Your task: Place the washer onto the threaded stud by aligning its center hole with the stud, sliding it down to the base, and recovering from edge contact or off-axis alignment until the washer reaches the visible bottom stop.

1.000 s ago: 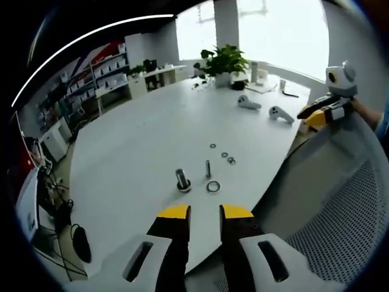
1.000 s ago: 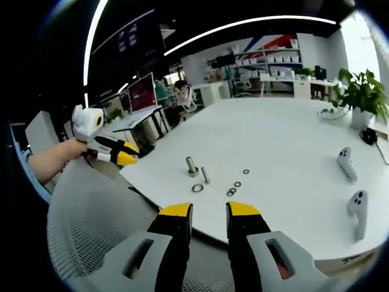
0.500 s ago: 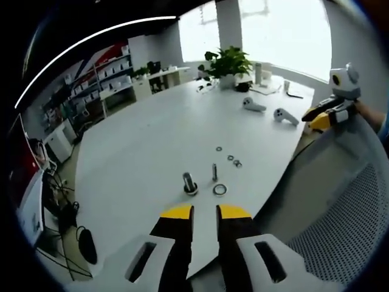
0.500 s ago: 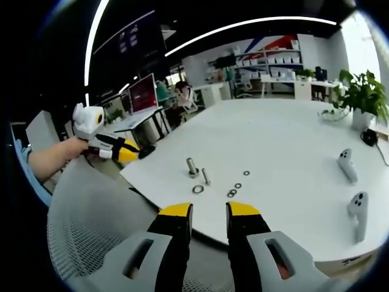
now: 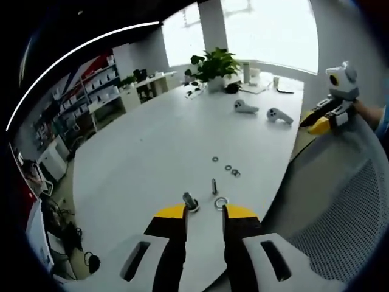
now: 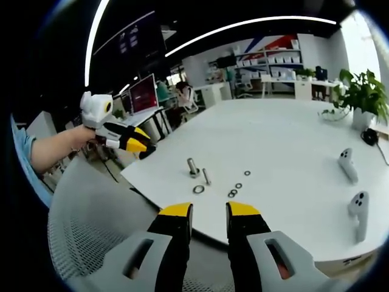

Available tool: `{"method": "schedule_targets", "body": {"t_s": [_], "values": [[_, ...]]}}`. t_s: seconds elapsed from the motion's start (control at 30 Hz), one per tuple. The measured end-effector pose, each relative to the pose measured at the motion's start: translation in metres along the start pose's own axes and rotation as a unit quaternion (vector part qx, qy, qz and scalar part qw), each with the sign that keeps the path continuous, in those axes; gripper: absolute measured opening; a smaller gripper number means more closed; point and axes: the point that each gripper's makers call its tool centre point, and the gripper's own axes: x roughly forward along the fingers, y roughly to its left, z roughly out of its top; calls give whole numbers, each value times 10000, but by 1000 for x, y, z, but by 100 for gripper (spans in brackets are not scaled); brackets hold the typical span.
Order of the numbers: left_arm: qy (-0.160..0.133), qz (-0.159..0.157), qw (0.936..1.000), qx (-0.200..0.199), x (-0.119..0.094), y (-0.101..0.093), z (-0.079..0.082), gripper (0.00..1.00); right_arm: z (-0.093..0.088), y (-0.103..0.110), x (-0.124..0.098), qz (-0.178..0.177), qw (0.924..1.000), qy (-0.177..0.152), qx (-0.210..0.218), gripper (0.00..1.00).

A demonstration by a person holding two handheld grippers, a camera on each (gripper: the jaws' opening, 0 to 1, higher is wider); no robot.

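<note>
Washer: a metal ring [image 5: 220, 203] lying flat on the white table [image 5: 152, 146], low in the left gripper view just above the yellow jaw tips; in the right gripper view it sits at centre [image 6: 199, 189], near the table's front edge.
Threaded stud: a thin upright pin [image 5: 214, 186] just above the ring, apart from it; seen again at centre [image 6: 206, 176].
Bolt with base: a thicker upright piece [image 5: 189, 201] left of the ring, standing on a round foot [image 6: 192, 166].
Small washers: three little rings [image 5: 228, 168] further up the table, loose and near each other [image 6: 237, 186].
Left gripper: [image 5: 203, 214] jaws parted with a narrow gap, nothing between them; also at the left of the right gripper view [image 6: 144, 147], held by a hand.
Right gripper: [image 6: 208, 213] jaws apart, gripping nothing; at the upper right of the left gripper view [image 5: 316, 125].
Surface: large, white, rounded table.
Controllers: two white handsets [image 5: 279, 115] toward the far right [image 6: 357, 213].
Room: open office with a potted plant [image 5: 210, 66], bright windows [image 5: 273, 30], shelving [image 5: 91, 79], a red screen [image 6: 142, 93], and a mesh chair back [image 6: 91, 243] in the foreground.
</note>
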Motion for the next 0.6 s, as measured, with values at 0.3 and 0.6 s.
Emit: {"method": "schedule_targets", "body": {"t_s": [0.3,0.6], "values": [[269,-359,9986,291,22,5,15,20,2,-1,-1,-30,10000,-62,32,24],[464,-765,9942,592,49,-3,13,21,0,-4,-1,-97,9999,-14,98,24]]}}
